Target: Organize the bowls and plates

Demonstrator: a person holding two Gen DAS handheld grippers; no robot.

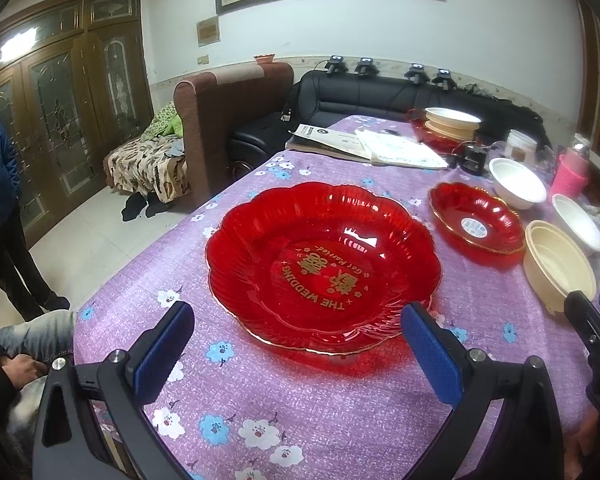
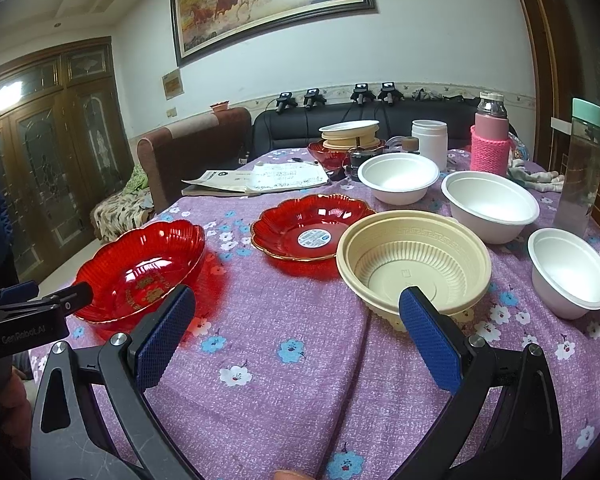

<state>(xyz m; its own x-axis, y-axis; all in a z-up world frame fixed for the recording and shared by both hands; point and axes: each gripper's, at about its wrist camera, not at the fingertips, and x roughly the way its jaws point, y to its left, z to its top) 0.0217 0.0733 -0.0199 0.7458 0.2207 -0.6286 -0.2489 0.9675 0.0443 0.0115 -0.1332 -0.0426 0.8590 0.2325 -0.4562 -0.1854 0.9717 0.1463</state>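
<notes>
Your left gripper [image 1: 296,354] is spread wide and holds nothing; it hovers over the near edge of the large red plate [image 1: 324,266], which lies flat on the bench [image 1: 300,408]. A smaller red plate [image 1: 476,220] with a round sticker sits to its right, apart from it. Your right gripper [image 2: 296,336] is likewise released and empty, its right finger [image 2: 430,338] in front of the near rim of the beige bowl [image 2: 414,258]. That bowl stands just beside the smaller red plate. Three white bowls [image 2: 490,206] stand behind and right of it.
</notes>
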